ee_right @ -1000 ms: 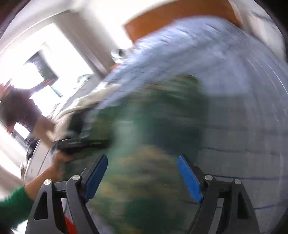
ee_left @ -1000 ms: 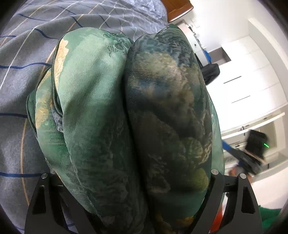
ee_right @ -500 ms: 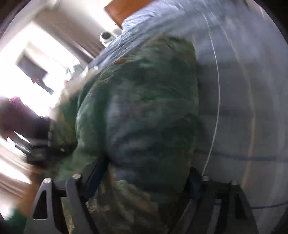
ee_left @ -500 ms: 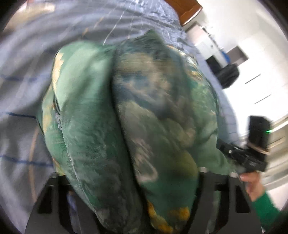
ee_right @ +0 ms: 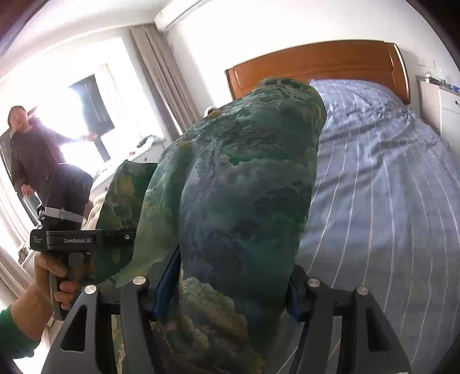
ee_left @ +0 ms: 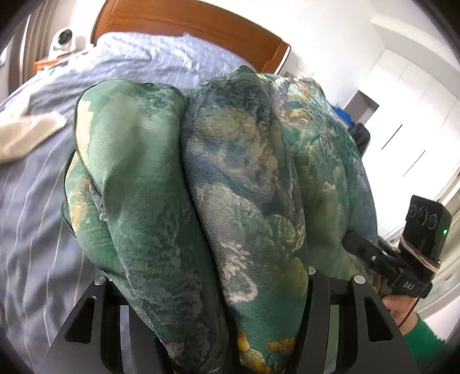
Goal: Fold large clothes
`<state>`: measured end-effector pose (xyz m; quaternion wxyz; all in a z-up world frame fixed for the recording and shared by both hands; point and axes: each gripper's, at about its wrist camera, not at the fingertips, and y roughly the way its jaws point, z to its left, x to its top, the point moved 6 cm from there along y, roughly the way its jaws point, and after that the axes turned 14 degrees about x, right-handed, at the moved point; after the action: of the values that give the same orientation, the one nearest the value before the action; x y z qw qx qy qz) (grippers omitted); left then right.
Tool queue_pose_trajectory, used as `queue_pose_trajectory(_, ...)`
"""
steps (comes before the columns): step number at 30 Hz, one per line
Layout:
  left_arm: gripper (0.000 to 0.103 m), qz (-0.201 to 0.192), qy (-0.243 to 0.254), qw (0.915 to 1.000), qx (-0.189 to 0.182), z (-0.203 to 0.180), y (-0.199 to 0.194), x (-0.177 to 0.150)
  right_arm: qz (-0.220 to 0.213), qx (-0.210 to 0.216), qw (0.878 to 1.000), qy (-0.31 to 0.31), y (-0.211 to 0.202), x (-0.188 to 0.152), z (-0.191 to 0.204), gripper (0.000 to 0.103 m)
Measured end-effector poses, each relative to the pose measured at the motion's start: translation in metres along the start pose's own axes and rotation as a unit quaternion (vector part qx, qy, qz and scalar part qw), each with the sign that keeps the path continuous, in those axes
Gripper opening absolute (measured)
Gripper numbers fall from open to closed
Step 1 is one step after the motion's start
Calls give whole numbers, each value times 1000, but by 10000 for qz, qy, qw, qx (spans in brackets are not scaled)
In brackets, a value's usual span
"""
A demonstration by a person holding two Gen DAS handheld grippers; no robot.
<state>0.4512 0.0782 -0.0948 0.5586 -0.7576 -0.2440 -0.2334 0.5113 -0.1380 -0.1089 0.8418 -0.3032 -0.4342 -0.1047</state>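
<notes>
Left wrist view gives us the green patterned garment (ee_left: 235,184) bunched into two thick rolls that fill the frame, and our left tongs (ee_left: 207,325) clamp on its near end, the jaws having just closed in on the cloth. Beyond the bundle we see the bed (ee_left: 37,218) with its blue striped cover, a cream cloth (ee_left: 26,135) lying on it at the left, the wooden headboard (ee_left: 189,23), and a small white camera (ee_left: 61,38) beside it. At the right edge this view alone shows our right hand (ee_left: 398,303) in a green sleeve holding the other tool, against white cupboards (ee_left: 408,115). Right wrist view shows the same garment (ee_right: 244,187) held up above the bed (ee_right: 388,201), with our right tongs (ee_right: 227,290) clamped on the fold, blue pads pressed into the fabric on both sides after the jaws have just drawn closer. Only here do we see our left hand (ee_right: 51,276) gripping its tool at the left, the curtain (ee_right: 161,72) by the bright window (ee_right: 86,115), and another person (ee_right: 31,155) standing there. The cloth spans between the two tongs.
</notes>
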Motion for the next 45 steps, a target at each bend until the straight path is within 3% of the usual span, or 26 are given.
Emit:
queue_pose_trajectory(3,64,104,67,9999,103,-6,47,21,12,91,9995,304,13,19,-42,64)
queue_pose_trajectory(5,88,489,-77,9984,260,4,93,17,286,156,9955,889,29,12,-84,79)
queue_pose_trajectory(6,88,757,-189,9965,306,12,116,9,421,122,9918,1203,36,10,-107,82)
queue_pose_trajectory(8,93,1294,-463,9905,86,26,153,-12,1011,-189,9682,2281,55,-25,-168,90)
queue_pose_trajectory(9,93,1325,-581,9894,-91,30,156,-18,1114,-309,9581,2621,56,-40,-186,91)
queue_pose_trajectory(10,93,1236,-593,9905,-106,32,150,-17,956,-205,9536,2847,50,-47,-194,96)
queue_pose_trajectory(12,93,1059,-573,9924,-257,32,127,-13,680,-173,9552,2875,31,-48,-190,97)
queue_pose_trajectory(14,92,882,-446,9950,-153,38,97,-13,560,-415,9704,2313,6,-40,-170,97)
queue_pose_trajectory(16,92,581,-126,9980,203,40,64,-17,493,-859,9816,1635,-15,-31,-148,97)
queue_pose_trajectory(18,92,86,253,9971,719,37,34,-15,454,-1511,9841,818,-38,-21,-117,97)
queue_pose_trajectory(21,99,-735,764,9843,1414,21,-25,-30,313,-2177,9755,-61,-65,-20,-65,97)
queue_pose_trajectory(24,102,-1549,991,9627,1986,-3,-73,-52,-91,-2700,9603,-698,-100,-26,-7,97)
queue_pose_trajectory(26,103,-1947,986,9501,2230,-21,-87,-59,-234,-2820,9559,-788,-112,-25,9,97)
queue_pose_trajectory(28,103,-2144,873,9441,2349,-38,-95,-75,-320,-2905,9538,-700,-125,-31,17,97)
queue_pose_trajectory(29,103,-2155,830,9442,2349,-43,-99,-82,-306,-2908,9544,-609,-129,-37,20,97)
queue_pose_trajectory(32,103,-1820,859,9561,2128,-67,-98,-112,-133,-2698,9622,-357,-137,-64,32,97)
queue_pose_trajectory(37,103,-1537,778,9622,2108,-86,-89,-140,74,-2922,9556,-370,-146,-90,42,97)
queue_pose_trajectory(45,103,-1369,491,9616,2329,-97,-101,-151,197,-3052,9520,138,-159,-100,37,97)
